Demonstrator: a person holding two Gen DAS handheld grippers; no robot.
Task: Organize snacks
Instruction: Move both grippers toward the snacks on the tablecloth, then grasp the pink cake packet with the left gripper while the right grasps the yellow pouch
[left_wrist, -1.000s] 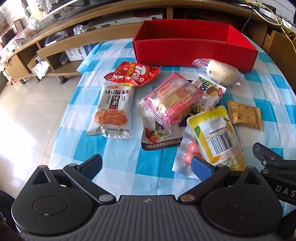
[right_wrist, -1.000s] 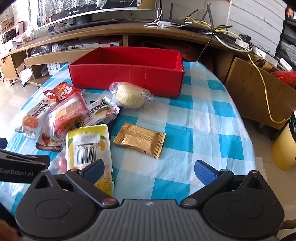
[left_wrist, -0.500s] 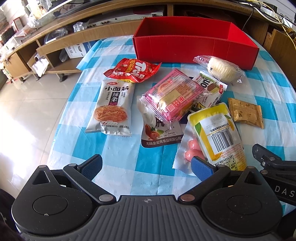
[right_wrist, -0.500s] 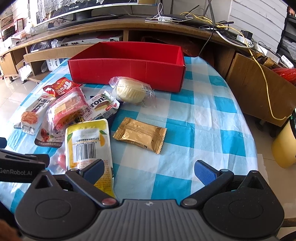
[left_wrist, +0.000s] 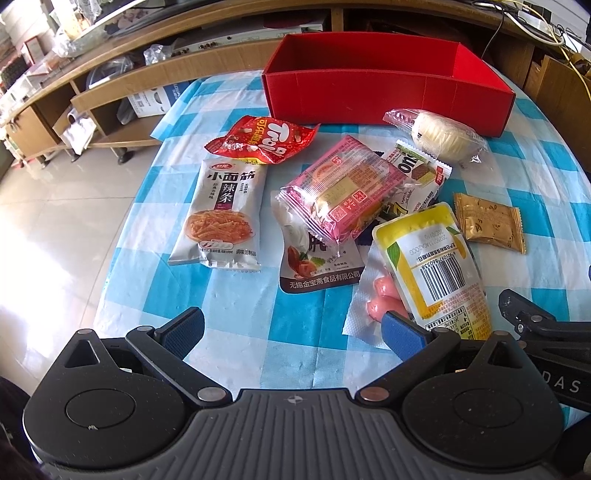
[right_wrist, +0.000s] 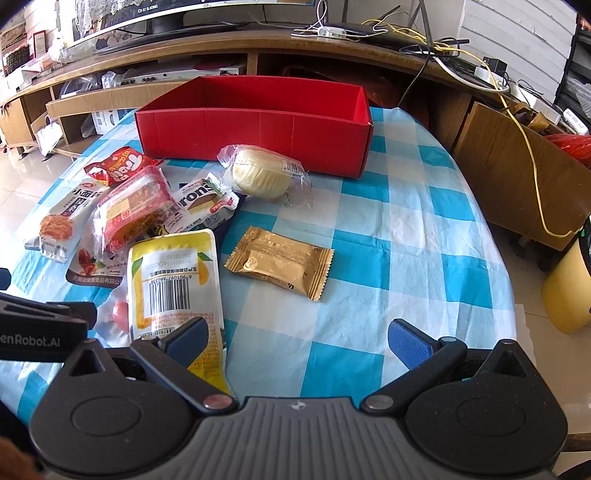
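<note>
**Both grippers wide above the snack pile**

Your left gripper hangs over the near edge of the table, its jaws spread wide and holding nothing. Your right gripper is the same: jaws wide, nothing between them.

The red box stands at the far side of the table, open on top, and what shows of its inside is bare. All snacks lie on the checked cloth in front of it. The wrapped round bun is nearest to the box, just beside its front wall. The gold packet lies alone in the middle, apart from the others. The yellow pouch with a barcode lies close before your right gripper; in the right wrist view its near end passes behind one finger.

To the left is a heap: the pink packet rests on top of other wrappers, the red bag lies beyond it, and the grey noodle-snack packet lies flat at the left side.
</note>
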